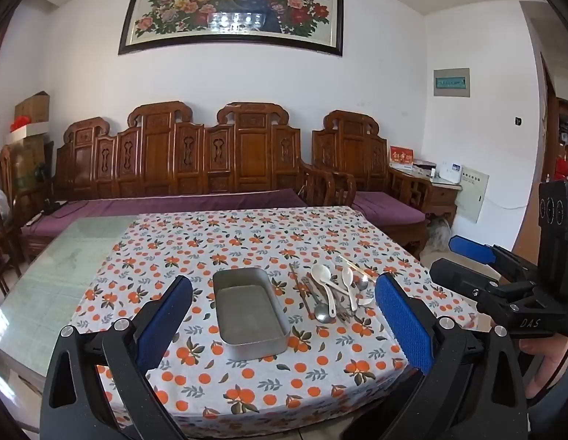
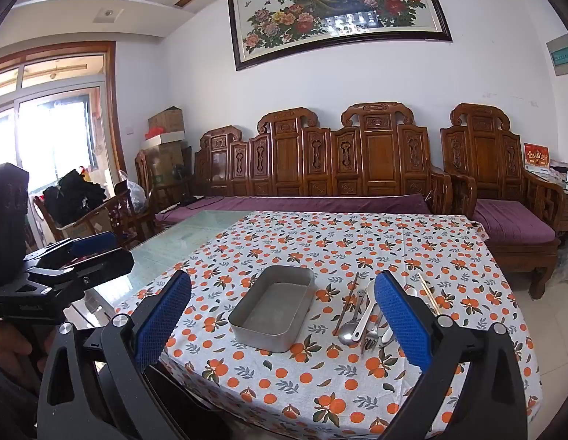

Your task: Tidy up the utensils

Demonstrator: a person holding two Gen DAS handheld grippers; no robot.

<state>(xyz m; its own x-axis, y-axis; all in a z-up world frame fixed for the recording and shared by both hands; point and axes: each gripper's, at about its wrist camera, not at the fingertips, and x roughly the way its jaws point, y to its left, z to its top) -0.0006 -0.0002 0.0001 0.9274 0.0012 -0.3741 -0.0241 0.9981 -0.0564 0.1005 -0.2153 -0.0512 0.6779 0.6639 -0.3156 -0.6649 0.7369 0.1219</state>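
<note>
Both the left claw (image 1: 284,315) and right claw (image 2: 282,317) hang spread and empty above the surface (image 1: 196,377). The metal tray (image 1: 249,311) lies ahead between their fingers, ready to receive the utensil pile (image 1: 333,295) just right of it.

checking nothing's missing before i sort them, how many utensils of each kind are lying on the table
white spoons: 2
metal spoons: 2
fork: 1
chopstick pairs: 2 (one brown, one pale)
total: 7
They overlap, so any utensil hidden underneath would not be counted.
</note>
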